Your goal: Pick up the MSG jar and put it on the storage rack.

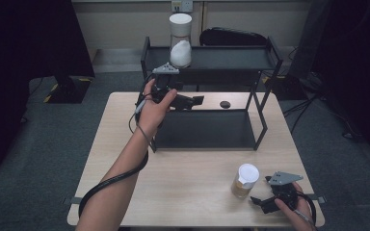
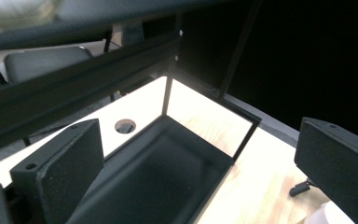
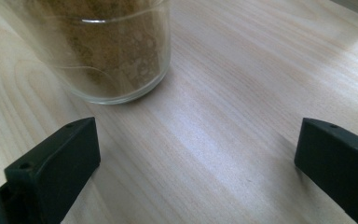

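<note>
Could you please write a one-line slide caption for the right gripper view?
Open hand-held gripper on the wooden table, just short of a glass jar of brown powder.

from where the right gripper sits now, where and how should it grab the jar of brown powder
Grip the glass body of the jar of brown powder below its white lid, coming in level from the right, where the right gripper already waits with jaws open. The jar stands upright on the table with round, straight walls, so a side pinch across the middle should probably hold best.

Matt pale wood table [image 1: 192, 159], clear glossy glass jar [image 3: 116, 51].
</note>
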